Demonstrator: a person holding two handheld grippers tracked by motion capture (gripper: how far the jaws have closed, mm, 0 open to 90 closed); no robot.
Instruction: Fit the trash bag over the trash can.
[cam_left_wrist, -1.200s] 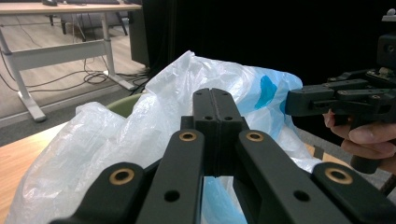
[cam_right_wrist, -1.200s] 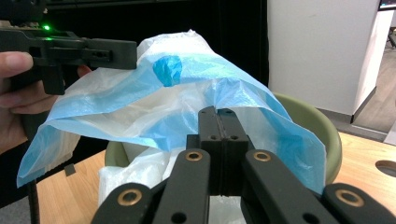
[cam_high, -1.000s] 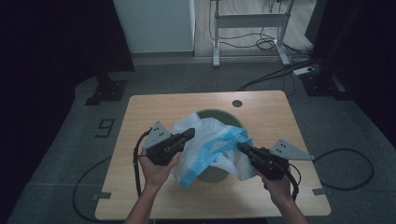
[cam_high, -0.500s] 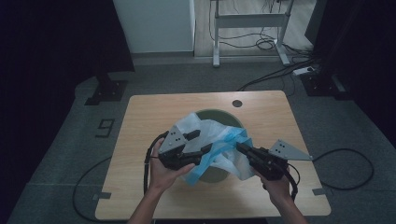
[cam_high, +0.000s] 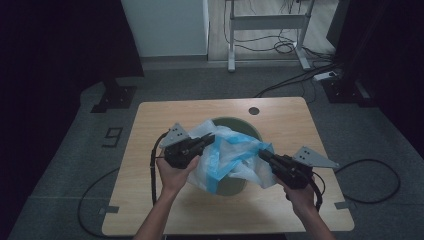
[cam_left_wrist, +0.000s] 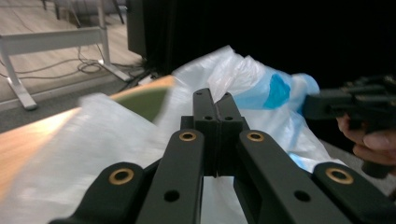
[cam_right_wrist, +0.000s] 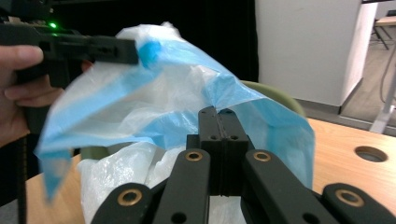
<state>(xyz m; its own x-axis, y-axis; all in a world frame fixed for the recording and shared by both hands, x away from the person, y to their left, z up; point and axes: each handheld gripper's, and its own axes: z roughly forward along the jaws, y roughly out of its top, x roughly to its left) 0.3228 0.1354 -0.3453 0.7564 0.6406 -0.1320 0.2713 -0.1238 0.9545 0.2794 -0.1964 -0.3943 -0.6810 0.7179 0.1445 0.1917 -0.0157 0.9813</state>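
Thin, limp, slippery plastic bag (cam_high: 227, 157) over green bin (cam_high: 239, 184): featherlight, easily torn. Left gripper (cam_high: 209, 139) and right gripper (cam_high: 263, 155) both clamped on bag's edges; best held at blue hem.

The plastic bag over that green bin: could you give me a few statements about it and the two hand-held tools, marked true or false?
1. The plastic bag is white with blue parts. True.
2. The bag lies flat on the floor. False: it is draped over the green bin on the wooden table.
3. The right gripper has its jaws closed at the bag's edge. True.
4. The left gripper has its jaws wide open. False: they are closed together.
5. The bin is red. False: it is green.
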